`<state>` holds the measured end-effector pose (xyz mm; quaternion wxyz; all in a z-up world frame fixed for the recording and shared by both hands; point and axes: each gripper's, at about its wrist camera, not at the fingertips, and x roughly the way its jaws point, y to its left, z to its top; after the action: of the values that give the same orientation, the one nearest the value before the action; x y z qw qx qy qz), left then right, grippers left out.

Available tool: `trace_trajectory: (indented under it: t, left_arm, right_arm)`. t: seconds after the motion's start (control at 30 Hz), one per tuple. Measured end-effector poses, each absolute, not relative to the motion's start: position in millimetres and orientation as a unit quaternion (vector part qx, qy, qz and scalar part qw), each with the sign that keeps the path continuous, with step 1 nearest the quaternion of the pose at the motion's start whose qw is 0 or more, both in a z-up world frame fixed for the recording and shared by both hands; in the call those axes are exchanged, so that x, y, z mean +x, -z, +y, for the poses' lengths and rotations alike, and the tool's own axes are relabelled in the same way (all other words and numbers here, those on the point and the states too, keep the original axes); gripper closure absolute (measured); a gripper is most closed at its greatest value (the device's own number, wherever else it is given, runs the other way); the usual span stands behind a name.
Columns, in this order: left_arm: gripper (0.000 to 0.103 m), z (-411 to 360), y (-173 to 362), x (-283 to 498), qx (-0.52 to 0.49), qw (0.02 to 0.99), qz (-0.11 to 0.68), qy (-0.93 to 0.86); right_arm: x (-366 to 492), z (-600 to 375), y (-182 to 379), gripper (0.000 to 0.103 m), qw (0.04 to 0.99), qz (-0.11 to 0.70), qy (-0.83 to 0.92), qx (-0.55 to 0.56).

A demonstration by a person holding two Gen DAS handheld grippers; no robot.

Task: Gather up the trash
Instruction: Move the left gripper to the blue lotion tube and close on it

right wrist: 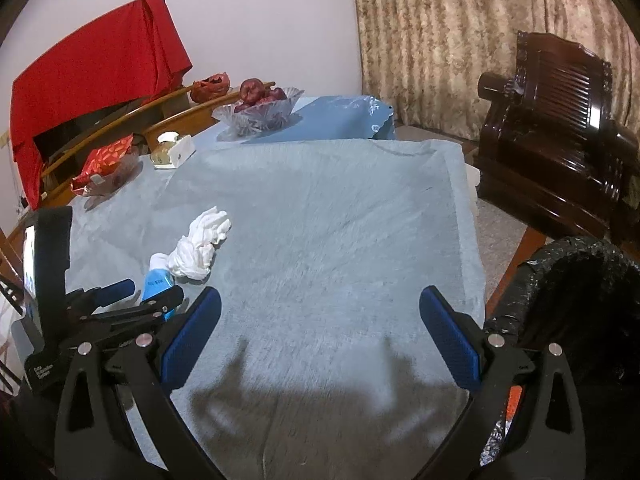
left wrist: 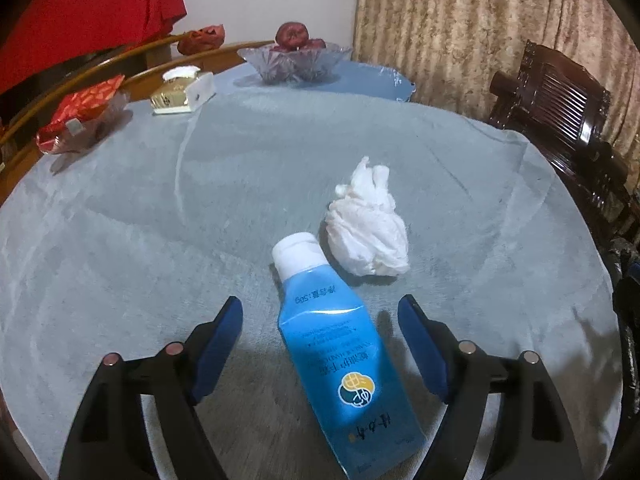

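The left gripper has two black plastic arms, each ending in a flat finger faced with a dark blue pad. Round silvery, slightly pinkish screw heads sit on the knuckles of each arm. The right gripper has the same build: black triangular arms with cut-out slots, blue ribbed pads, silver screw heads. From the right wrist view, the left unit's black body carries a mounted screen and small white lettering, too blurred to read.
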<state>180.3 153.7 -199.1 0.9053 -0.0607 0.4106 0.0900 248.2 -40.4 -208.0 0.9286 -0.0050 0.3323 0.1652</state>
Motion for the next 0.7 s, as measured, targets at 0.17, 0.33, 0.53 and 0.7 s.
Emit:
trace_trajectory:
  t: [0.17,0.33,0.53,0.7]
  left_arm:
    - [0.03,156.7,207.2,189.4,-0.07,0.894,0.434,-0.088]
    - [0.035,152.6,207.6,192.7,-0.06,0.894,0.436,-0.086]
    - [0.053,147.4,205.6,193.0,-0.057,0.897,0.431,-0.077]
    - [0.055,153.0,201.9,190.0,-0.069,0.9,0.426,-0.07]
  right_arm:
    - [252.3,-41.0,212.4,0.006,0.927,0.337,-0.165,-0.003]
    - [256.0,-38.1,216.7,0.006,0.925,0.343,-0.164,-0.003]
    - [258.5,-28.6,221.3,0.006,0.922,0.349,-0.168,-0.006]
    - [260.9,-22.5,220.3,0.006,0.92,0.351,-0.175,-0.009]
